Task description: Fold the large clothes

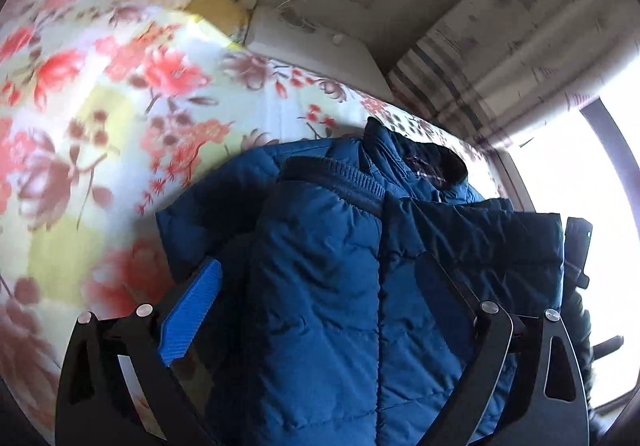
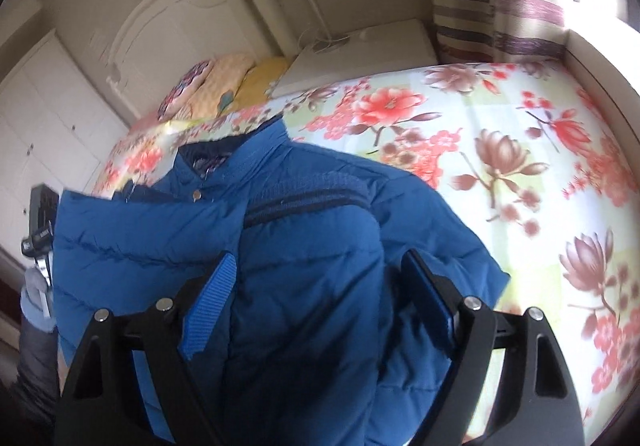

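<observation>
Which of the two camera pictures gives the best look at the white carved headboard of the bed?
The right wrist view: the white carved headboard shows broadly behind the pillows. The left wrist view shows no headboard I can make out, only blurred wall above the floral bedspread.

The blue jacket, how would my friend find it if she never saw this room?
Look at the big bed with the flowery sheet. The blue puffer jacket lies on it, collar toward the pillows. It is the only plain blue, quilted thing there.

Both wrist cameras look steeply down from close above the puffy blue quilted jacket (image 1: 320, 286) (image 2: 300, 266) – sharing it, the floral bedsheet (image 1: 100, 105) (image 2: 500, 165) and the striped curtain (image 1: 460, 85) (image 2: 460, 5).
</observation>
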`<state>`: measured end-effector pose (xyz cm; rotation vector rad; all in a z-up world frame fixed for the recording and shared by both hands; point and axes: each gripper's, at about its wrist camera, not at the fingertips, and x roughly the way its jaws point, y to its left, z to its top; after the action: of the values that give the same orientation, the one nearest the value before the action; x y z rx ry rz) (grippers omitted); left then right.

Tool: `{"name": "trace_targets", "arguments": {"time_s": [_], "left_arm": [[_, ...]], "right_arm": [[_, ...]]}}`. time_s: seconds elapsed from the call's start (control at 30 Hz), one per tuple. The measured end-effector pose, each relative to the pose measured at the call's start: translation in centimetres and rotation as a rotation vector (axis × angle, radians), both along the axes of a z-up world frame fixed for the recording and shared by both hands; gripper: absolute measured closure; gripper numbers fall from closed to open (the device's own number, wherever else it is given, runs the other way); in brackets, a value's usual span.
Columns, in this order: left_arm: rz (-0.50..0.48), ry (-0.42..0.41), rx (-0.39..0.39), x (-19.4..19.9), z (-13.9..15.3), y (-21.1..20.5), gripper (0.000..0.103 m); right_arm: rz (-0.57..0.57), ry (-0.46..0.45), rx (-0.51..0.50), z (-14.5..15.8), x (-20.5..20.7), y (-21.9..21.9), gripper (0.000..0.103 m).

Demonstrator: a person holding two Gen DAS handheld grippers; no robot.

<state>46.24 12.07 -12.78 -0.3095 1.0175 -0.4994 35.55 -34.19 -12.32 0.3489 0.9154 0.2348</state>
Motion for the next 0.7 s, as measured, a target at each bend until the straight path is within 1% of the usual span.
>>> {"name": "trace_targets", "arguments": {"time_s": [0.07,0.17,0.27,0.3,0.33,0.37,0.4,0.43,0.47,0.5,0.53,0.57,0.6,0.63,0.67,0.7], "left_arm": [[-0.029,0.002,0.007,0.5,-0.2,-0.4,0.012],[-0.04,0.018,0.029,1.6,-1.3,-1.2,0.012],[-0.054,-0.013,0.057,1.9,-1.9,-2.1,0.012],[-0.058,-0.033,0.07,1.8,-1.8,-2.3,0.017],[-0.049,-0.059,0.089,1.6,-1.7,-2.4,0.03],[-0.015,-0.083,0.11,1.3,-1.6,-2.3,0.055],[0.005,-0.094,0.104,1.1,-1.4,-1.9,0.068],[0.027,-0.118,0.084,0.4,-0.8,-1.2,0.074],[0.057,-0.141,0.044,-0.4,0.0,-0.2,0.078],[0.082,-0.155,0.016,-1.0,0.5,0.9,0.078],[0.097,-0.159,-0.007,-1.4,0.8,1.9,0.078],[0.092,-0.146,-0.023,-1.4,0.7,2.4,0.078],[0.074,-0.112,-0.025,-0.9,0.1,2.7,0.078],[0.067,-0.095,-0.001,-0.6,-0.4,2.4,0.077],[0.058,-0.074,0.02,-0.2,-1.1,2.0,0.077],[0.054,-0.058,0.019,0.1,-1.5,1.9,0.074]], "right_arm": [[0.022,-0.004,0.002,-0.3,0.0,0.3,0.022],[0.021,-0.015,0.036,-0.6,-0.1,0.0,0.023],[0.011,-0.018,0.049,-0.7,-0.1,-0.2,0.028],[0.008,-0.021,0.041,-0.6,-0.1,-0.1,0.031],[0.01,-0.024,0.035,-0.5,-0.1,0.0,0.039],[0.013,-0.035,0.019,-0.4,-0.2,0.3,0.045],[0.013,-0.055,-0.012,-0.1,-0.4,0.6,0.062],[0.013,-0.075,-0.041,0.3,-0.8,0.8,0.082],[-0.001,-0.102,-0.067,1.1,-1.4,0.9,0.086],[-0.036,-0.145,-0.06,2.3,-2.5,0.6,0.09],[-0.06,-0.176,-0.033,3.0,-3.4,0.0,0.09],[-0.092,-0.194,0.004,3.6,-4.2,-0.9,0.09],[-0.112,-0.184,0.038,3.7,-4.5,-1.8,0.089],[-0.116,-0.148,0.063,3.1,-4.3,-2.4,0.087],[-0.119,-0.108,0.047,2.3,-3.7,-2.4,0.084],[-0.114,-0.066,0.006,1.3,-3.0,-2.0,0.074]]}}
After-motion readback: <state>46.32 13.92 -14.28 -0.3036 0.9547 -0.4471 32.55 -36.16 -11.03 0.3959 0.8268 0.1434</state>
